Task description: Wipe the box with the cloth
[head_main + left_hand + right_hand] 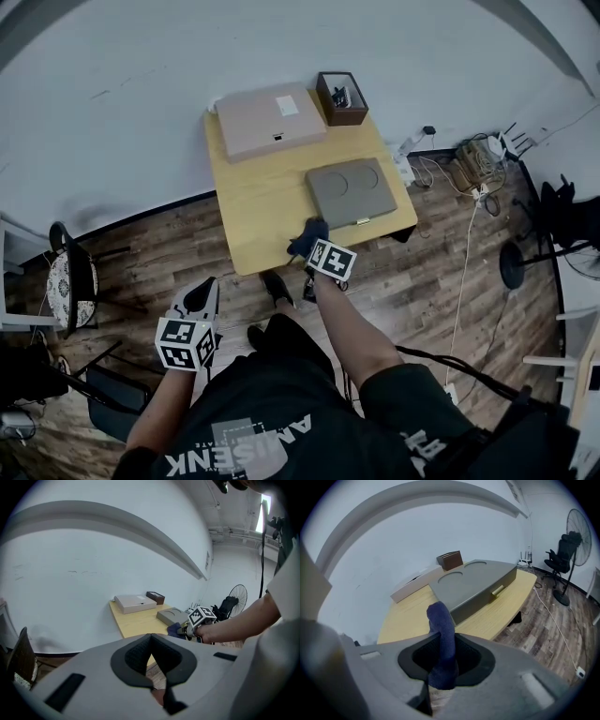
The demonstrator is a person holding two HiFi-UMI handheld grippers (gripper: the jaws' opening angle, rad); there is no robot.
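A flat grey box (352,190) with two round dents in its lid lies at the near right of the wooden table (262,211). My right gripper (317,248) hovers at the table's near edge, just short of that box, shut on a dark blue cloth (307,234). In the right gripper view the cloth (442,630) stands up between the jaws, and the grey box (473,590) lies ahead to the right. My left gripper (202,295) hangs low over the floor, left of the table, jaws shut on nothing (152,663).
A flat beige box (270,120) and a small dark brown box (341,97) sit at the table's far edge by the white wall. A chair (70,277) stands to the left. Cables (473,164) and a fan base (514,267) are on the floor at right.
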